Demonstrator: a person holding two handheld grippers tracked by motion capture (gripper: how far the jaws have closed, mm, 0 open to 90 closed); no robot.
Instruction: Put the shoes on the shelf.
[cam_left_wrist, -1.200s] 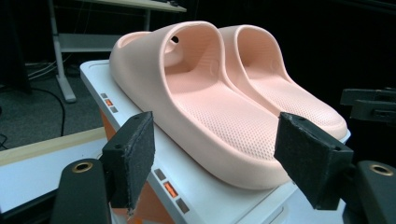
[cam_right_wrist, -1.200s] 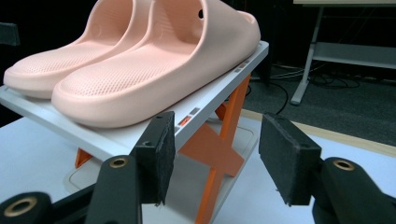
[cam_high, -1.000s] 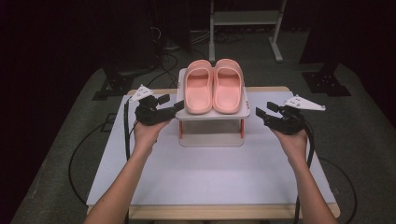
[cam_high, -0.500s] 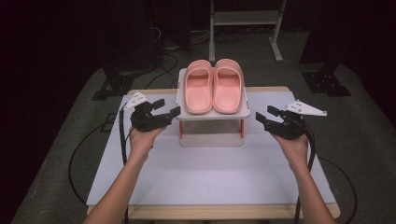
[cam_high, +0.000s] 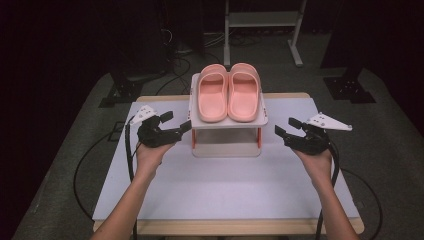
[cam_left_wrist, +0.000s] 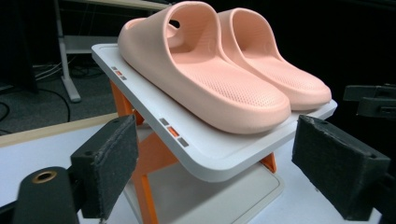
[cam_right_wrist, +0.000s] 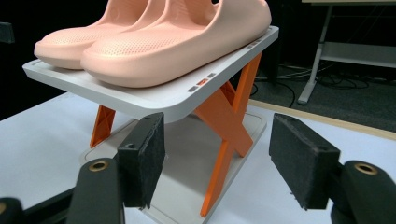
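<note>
Two pink slippers (cam_high: 228, 92) lie side by side on the top shelf of a small white rack (cam_high: 227, 123) with orange crossed legs, at the table's far middle. My left gripper (cam_high: 178, 121) hovers just left of the rack, its jaws open and just widened, nothing between them. In the left gripper view the slippers (cam_left_wrist: 210, 74) and the shelf edge (cam_left_wrist: 205, 156) lie ahead of the pads (cam_left_wrist: 109, 163). My right gripper (cam_high: 285, 126) stands right of the rack, open, its jaws also just widened and empty. The right gripper view faces the shelf (cam_right_wrist: 154, 100) and an orange leg (cam_right_wrist: 229, 121).
A white sheet (cam_high: 220, 185) covers the table, with a wooden edge (cam_high: 225, 227) at the front. Cables trail from both grippers over the table's sides. Behind the table, a white metal frame (cam_high: 262, 20) and black stands rest on the dark floor.
The left hand has drawn back a little from the rack, toward the left and the table's front. Both grippers' jaws stand wider than before. The right hand has barely moved.
</note>
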